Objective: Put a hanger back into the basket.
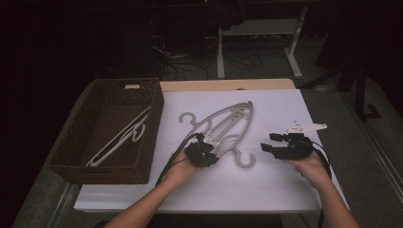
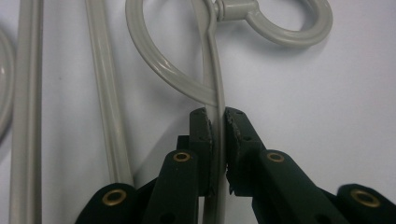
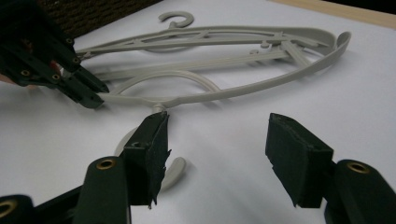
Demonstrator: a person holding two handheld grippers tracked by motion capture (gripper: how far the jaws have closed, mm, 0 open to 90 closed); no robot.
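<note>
Two grey plastic hangers [image 1: 228, 121] lie overlapped on the white table. My left gripper [image 1: 204, 145] is shut on the thin arm of the nearer hanger [image 2: 217, 84], close beside its hook [image 2: 289, 37]; both pads press the arm. In the right gripper view the same hanger [image 3: 261, 84] lies just beyond my jaws, with the left gripper [image 3: 91, 93] on its end. My right gripper [image 1: 267, 142] rests to the right of the hangers, pointing left. It stands open [image 3: 217, 140] with nothing between its pads, and the hook's tip [image 3: 175, 170] shows beside one jaw.
A brown wicker basket [image 1: 95, 173] stands at the table's left and holds more pale hangers [image 1: 121, 137]. Bare white table [image 1: 209, 190] lies in front of my hands. Beyond the far edge are a dark floor and desk legs [image 1: 221, 52].
</note>
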